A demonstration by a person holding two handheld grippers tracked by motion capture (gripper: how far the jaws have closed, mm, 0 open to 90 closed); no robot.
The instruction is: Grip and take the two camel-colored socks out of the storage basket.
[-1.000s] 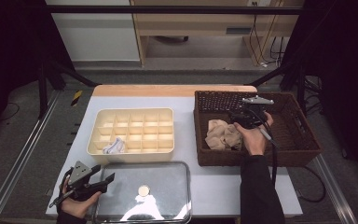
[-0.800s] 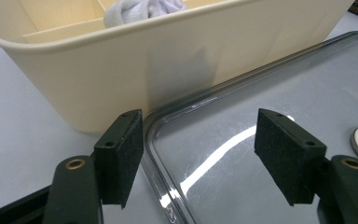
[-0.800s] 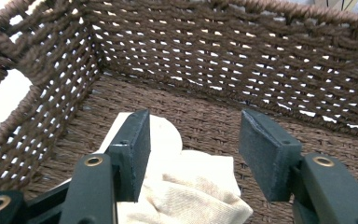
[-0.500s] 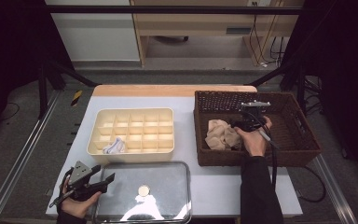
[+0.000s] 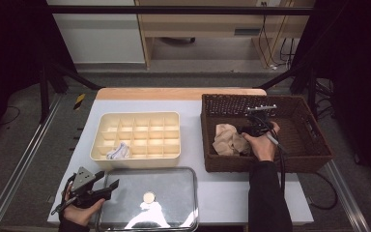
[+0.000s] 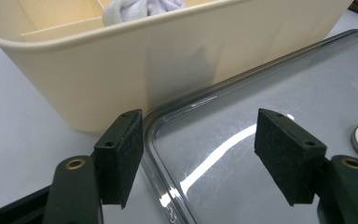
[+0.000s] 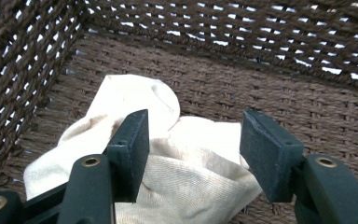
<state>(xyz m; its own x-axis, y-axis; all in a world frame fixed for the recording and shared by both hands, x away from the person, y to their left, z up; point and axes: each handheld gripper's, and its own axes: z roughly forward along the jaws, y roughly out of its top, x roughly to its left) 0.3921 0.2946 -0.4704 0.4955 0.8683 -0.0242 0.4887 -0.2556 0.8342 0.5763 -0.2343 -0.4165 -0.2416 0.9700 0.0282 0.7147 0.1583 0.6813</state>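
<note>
Clear plastic, a flat lid (image 5: 147, 198) with a pale round spot (image 5: 149, 196), lies at the near edge of the white table (image 5: 222, 188); the left gripper (image 5: 107, 186) rests at its left rim, low and level, held in the person's left hand (image 5: 79, 212), and in the left gripper view its jaws stand spread, one off the lid's corner, the other over it. Just behind the lid sits a cream compartment tray (image 5: 137, 137) with a small white cloth (image 5: 118, 151) in a near-left cell. To the right, the dark wicker basket (image 5: 314, 145) holds a crumpled beige cloth (image 5: 229, 140) on its left side. The right hand (image 5: 261, 145) reaches over the basket's near wall and tips the right gripper (image 7: 193, 140) down into it; the jaws are spread, poised just over the cloth, with woven walls close on the left and beyond. No writing can be read anywhere.
</note>
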